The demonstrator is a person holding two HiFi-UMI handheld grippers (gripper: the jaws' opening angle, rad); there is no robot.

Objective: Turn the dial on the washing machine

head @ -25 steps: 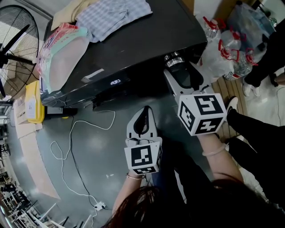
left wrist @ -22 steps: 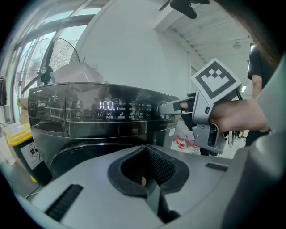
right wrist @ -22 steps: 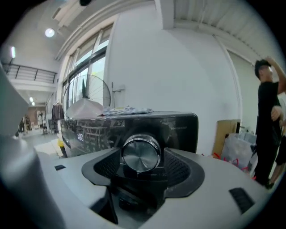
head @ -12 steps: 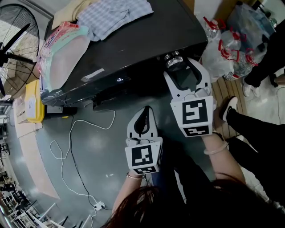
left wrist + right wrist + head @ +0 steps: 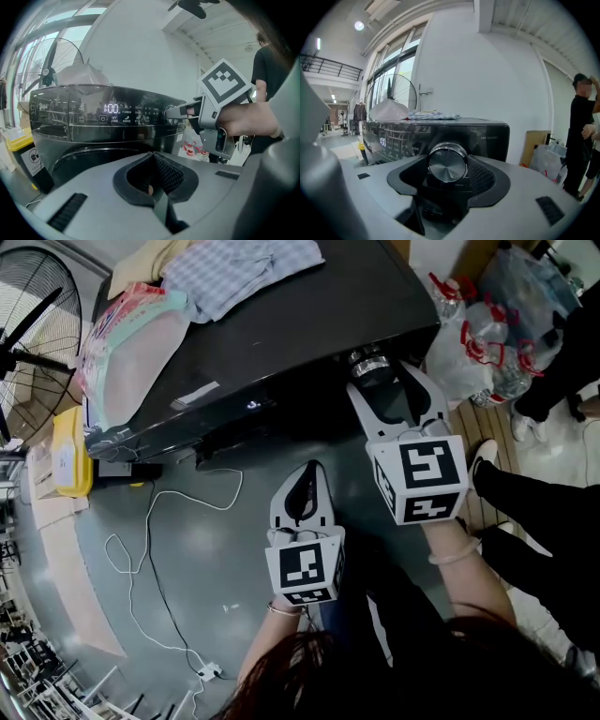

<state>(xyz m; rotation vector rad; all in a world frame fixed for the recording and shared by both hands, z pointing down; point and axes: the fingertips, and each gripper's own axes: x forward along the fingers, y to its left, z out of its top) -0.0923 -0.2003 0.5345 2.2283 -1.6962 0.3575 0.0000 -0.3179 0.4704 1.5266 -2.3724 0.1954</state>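
Note:
The black washing machine (image 5: 281, 324) stands ahead of me, its panel lit with "1:00" (image 5: 111, 108). Its chrome dial (image 5: 364, 361) sticks out of the front at the right end. My right gripper (image 5: 382, 374) is shut on the dial, one jaw on each side. In the right gripper view the dial (image 5: 447, 162) fills the gap between the pads of that gripper (image 5: 448, 174). My left gripper (image 5: 304, 474) hangs lower, in front of the machine, shut and empty (image 5: 152, 157). The left gripper view shows the right gripper (image 5: 185, 111) at the dial.
Folded clothes (image 5: 246, 270) and a plastic package (image 5: 131, 348) lie on the machine's top. A fan (image 5: 28, 343) and a yellow bin (image 5: 69, 454) stand at the left. A white cable (image 5: 150, 549) loops on the floor. Bags of bottles (image 5: 478, 338) and a person (image 5: 581, 136) are at the right.
My right gripper has twisted about the dial while keeping its hold; its marker cube shows a different tilt in each frame. The left gripper has stayed still.

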